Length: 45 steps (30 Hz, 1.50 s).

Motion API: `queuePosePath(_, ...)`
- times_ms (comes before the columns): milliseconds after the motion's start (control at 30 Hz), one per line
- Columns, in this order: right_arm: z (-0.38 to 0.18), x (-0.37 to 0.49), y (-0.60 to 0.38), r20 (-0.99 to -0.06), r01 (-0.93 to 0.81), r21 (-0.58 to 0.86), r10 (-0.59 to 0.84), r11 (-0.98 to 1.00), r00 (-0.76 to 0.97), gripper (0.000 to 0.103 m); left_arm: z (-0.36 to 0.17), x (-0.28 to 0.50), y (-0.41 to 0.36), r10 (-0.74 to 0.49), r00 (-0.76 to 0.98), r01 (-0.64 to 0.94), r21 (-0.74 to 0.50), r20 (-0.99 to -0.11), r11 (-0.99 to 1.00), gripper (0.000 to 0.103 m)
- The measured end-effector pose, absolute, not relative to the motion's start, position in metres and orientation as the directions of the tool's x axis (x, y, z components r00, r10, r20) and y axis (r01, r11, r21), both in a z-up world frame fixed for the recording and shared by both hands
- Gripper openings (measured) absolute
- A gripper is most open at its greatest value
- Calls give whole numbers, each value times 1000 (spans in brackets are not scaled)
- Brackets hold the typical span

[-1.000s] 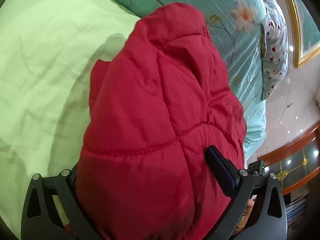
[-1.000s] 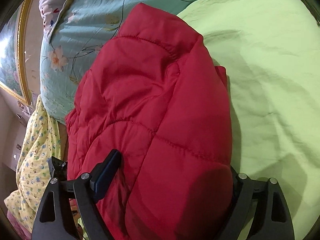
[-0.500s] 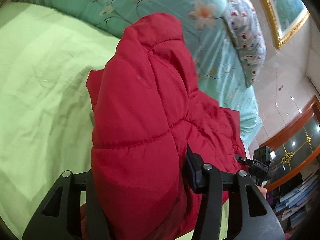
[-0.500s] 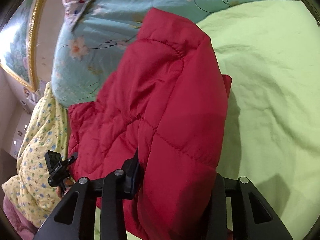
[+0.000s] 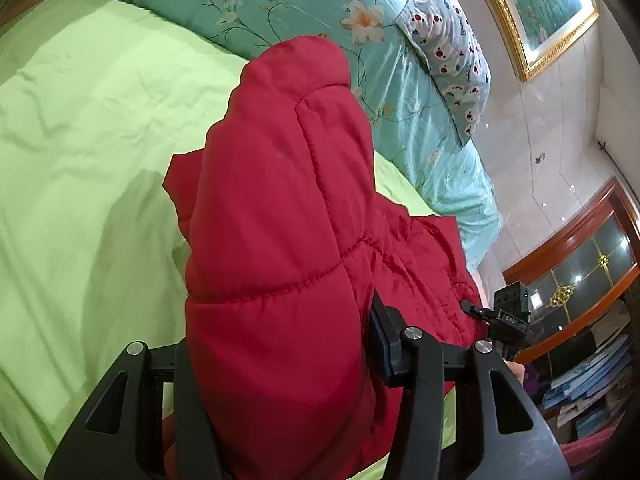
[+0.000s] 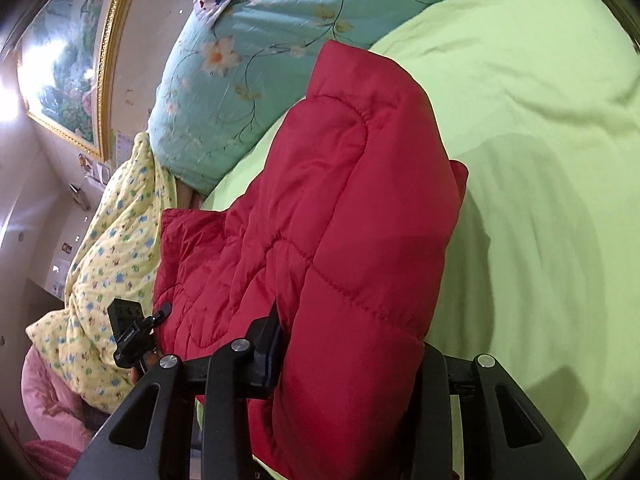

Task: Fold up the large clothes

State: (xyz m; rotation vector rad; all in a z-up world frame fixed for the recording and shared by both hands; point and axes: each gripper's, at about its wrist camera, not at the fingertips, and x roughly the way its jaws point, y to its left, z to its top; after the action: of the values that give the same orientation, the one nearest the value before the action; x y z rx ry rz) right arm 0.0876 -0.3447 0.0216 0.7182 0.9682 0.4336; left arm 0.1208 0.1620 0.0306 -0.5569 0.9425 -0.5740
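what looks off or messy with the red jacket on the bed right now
Nothing looks damaged or spilled. The red puffer jacket is bunched up, not flat: the left claw and right claw each pinch a thick fold, and the rest lies crumpled on the green sheet.

The puffer jacket [image 5: 280,216] lies on the bedsheet [image 5: 80,160]; the quilt [image 5: 280,4] sits at twelve o'clock, pillow [image 5: 452,48] at one.

Red quilted jacket [image 5: 280,216] on a lime-green sheet [image 5: 80,160], beside a teal floral quilt [image 5: 288,4].
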Motion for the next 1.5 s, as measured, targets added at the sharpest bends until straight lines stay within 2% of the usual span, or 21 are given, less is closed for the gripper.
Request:
queuePosePath(167, 7, 85, -348, -604, 10, 707, 596, 707, 529, 39, 9, 121, 160, -605, 471, 162, -611, -642, 775, 50)
queuePosePath(367, -7, 84, -349, -627, 44, 681, 552, 731, 549, 48, -4, 120, 154, -528, 501, 126, -546, -685, 828, 61)
queuePosePath(567, -14, 82, -348, -641, 75, 663, 513, 745, 571, 59, -3, 114, 144, -407, 550, 102, -424, -729, 900, 78)
queuePosePath(667, -15, 81, -346, -646, 82, 648, 490, 757, 586, 61, -3, 108, 145, -348, 578, 60, -387, -738, 920, 86)
queuePosePath(733, -15, 81, -342, -652, 80, 627, 466, 775, 598, 63, -3, 102, 146, -299, 594, 7, -367, -747, 930, 96)
queuePosePath(867, -15, 78, -338, -653, 93, 606, 427, 790, 626, 67, 5, 84, 149, -229, 632, -59, -340, -741, 939, 97)
queuePosePath(1033, -11, 73, -336, -670, 117, 561, 366, 820, 646, 75, 28, 68, 144, -143, 674, -60, -246, -725, 967, 96)
queuePosePath(1167, -7, 69, -332, -686, 141, 520, 313, 843, 657, 80, 42, 62, 140, -128, 676, -59, -228, -725, 972, 96)
queuePosePath(1367, 9, 58, -327, -720, 198, 448, 221, 872, 657, 81, 56, 48, 115, -161, 675, 14, -206, -720, 979, 96)
queuePosePath(1500, 36, 39, -327, -691, 217, 404, 141, 889, 709, 81, 61, 42, 97, -197, 671, 73, -201, -715, 977, 96)
